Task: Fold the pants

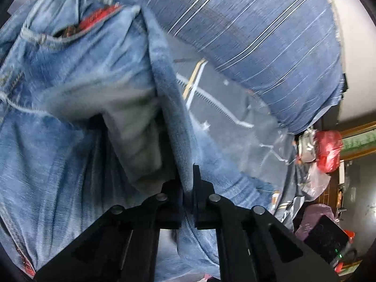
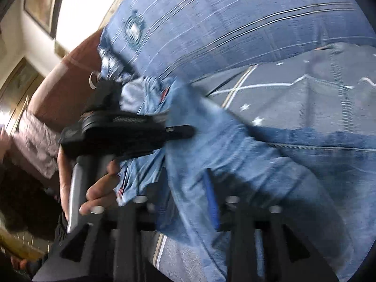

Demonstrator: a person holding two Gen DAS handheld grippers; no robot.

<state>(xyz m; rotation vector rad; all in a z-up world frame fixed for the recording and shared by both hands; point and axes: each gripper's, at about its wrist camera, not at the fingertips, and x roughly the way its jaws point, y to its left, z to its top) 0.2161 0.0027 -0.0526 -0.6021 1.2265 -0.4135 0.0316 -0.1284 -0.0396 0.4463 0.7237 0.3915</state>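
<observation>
The pants are light blue jeans with a red-lined pocket, hanging lifted over the bed. My left gripper is shut on a fold of the denim. In the right wrist view the jeans drape over my right gripper, whose fingertips are hidden under the cloth. The left gripper also shows there, held by a hand, pinching the jeans' upper part.
A grey bedsheet with white lines and stars lies below. A blue striped pillow sits behind it, also in the right wrist view. Red and clear plastic bags and clutter stand at the right. A brown headboard is at the left.
</observation>
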